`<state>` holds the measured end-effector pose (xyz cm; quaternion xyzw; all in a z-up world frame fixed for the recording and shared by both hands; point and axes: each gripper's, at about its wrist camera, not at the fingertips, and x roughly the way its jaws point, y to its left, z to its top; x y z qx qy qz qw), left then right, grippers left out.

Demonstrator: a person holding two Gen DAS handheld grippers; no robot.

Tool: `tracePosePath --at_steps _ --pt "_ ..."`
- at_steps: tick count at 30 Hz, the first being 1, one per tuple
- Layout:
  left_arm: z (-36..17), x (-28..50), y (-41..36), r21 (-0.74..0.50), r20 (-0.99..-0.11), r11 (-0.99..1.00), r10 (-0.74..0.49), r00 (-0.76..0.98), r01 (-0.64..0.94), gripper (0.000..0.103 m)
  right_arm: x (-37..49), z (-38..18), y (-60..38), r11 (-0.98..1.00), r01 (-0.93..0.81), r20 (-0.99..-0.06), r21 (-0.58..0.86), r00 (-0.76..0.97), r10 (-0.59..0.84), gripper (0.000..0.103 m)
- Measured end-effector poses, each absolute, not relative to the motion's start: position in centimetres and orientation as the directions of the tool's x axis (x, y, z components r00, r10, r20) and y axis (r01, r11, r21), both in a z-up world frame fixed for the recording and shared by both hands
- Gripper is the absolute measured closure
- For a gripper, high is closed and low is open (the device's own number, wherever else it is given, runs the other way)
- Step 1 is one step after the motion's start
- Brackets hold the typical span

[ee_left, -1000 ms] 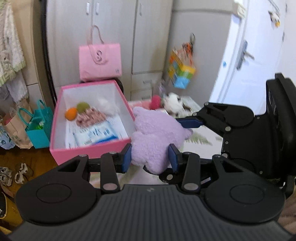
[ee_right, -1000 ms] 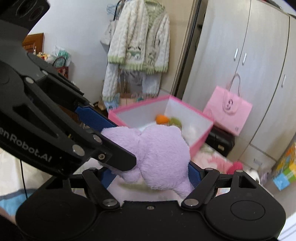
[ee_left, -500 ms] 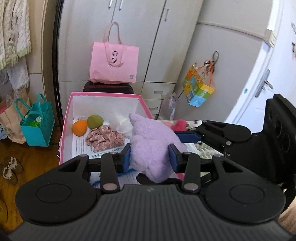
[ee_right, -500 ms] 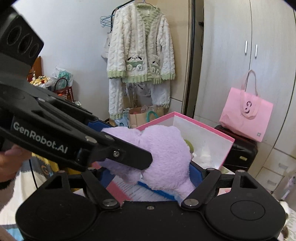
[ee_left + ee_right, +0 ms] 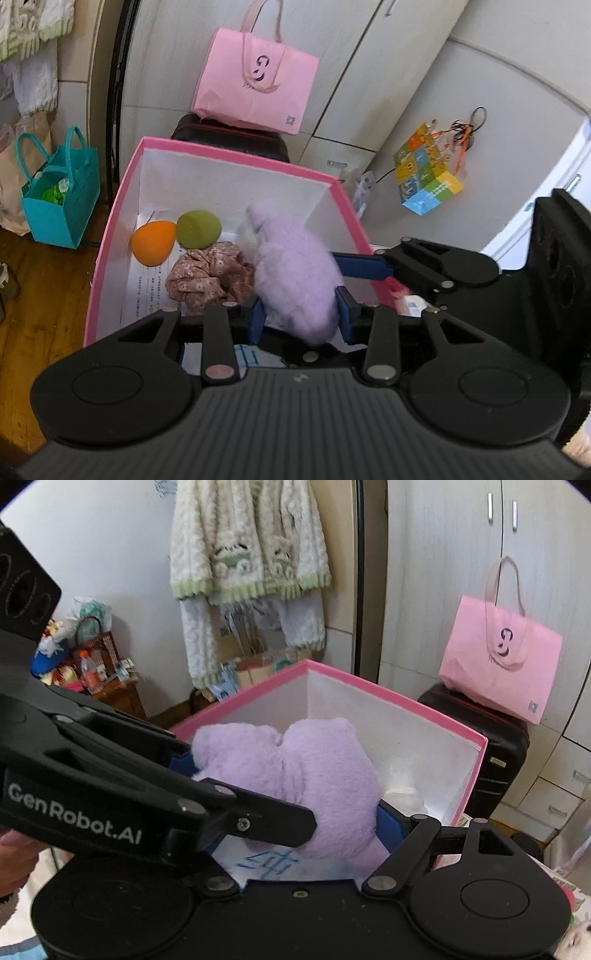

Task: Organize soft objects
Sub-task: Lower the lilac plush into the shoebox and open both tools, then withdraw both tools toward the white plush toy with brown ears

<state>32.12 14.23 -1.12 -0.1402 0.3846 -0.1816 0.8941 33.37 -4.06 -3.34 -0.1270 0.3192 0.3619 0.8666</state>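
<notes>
This is looking like a bedroom in a home. A fuzzy cardigan (image 5: 247, 550) is hanging on the wall beside tall wardrobe doors (image 5: 461, 572) with drawers (image 5: 554, 801) below, and a pink tote bag (image 5: 256, 83) is sitting on a dark suitcase (image 5: 491, 746). A teal bag (image 5: 61, 199) is standing on the wooden floor (image 5: 44, 295), a colourful paper bag (image 5: 428, 181) is hanging by a white door (image 5: 543, 206), and a basket of odds and ends (image 5: 92, 653) is resting on a small wooden table (image 5: 122, 698).
</notes>
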Motion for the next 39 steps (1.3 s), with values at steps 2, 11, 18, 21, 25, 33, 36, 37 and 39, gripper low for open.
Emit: tracePosePath --at_steps 2,11,18,21,25,33,36,37,39 --pt "-1.9 32.8 14.4 -0.391 -0.657 0.899 -0.421 0.625 0.195 0.067 33.9 -4.0 -3.9 0.709 -0.705 -0.655 -0.019 0.544 0.524 0.021" --pt "0.1 30.8 14.5 -0.279 -0.625 0.941 -0.33 0.708 0.192 0.063 33.2 -3.1 -5.4 0.689 -0.725 -0.65 -0.004 0.526 0.549 0.02" --pt "2.4 26.6 14.4 -0.179 -0.583 0.962 -0.272 0.766 0.205 0.055 29.8 -2.1 -8.4 0.647 -0.754 -0.601 0.114 0.467 0.649 0.02" --pt "3.4 24.6 14.3 -0.157 -0.572 0.964 -0.266 0.776 0.216 0.053 28.0 -1.3 -9.3 0.635 -0.761 -0.585 0.131 0.458 0.669 0.021" --pt "4.9 22.1 14.1 -0.127 -0.552 0.966 -0.258 0.793 0.227 0.05 26.1 -0.1 -10.1 0.641 -0.758 -0.583 0.123 0.467 0.665 0.021" --pt "7.2 17.1 13.1 -0.092 -0.537 0.957 -0.281 0.796 0.276 0.048 22.1 2.4 -11.1 0.639 -0.765 -0.566 0.084 0.491 0.663 0.021" --pt "8.0 15.1 12.6 -0.08 -0.524 0.949 -0.299 0.798 0.304 0.046 20.5 3.1 -11.6 0.642 -0.764 -0.563 0.064 0.504 0.655 0.021" --pt "8.3 14.5 12.5 -0.076 -0.52 0.946 -0.307 0.797 0.315 0.046 20.0 3.3 -11.7 0.643 -0.764 -0.562 0.055 0.508 0.652 0.021" --pt "8.6 13.5 12.2 -0.074 -0.516 0.94 -0.321 0.794 0.332 0.045 19.1 3.6 -12.1 0.645 -0.763 -0.562 0.04 0.516 0.646 0.021"
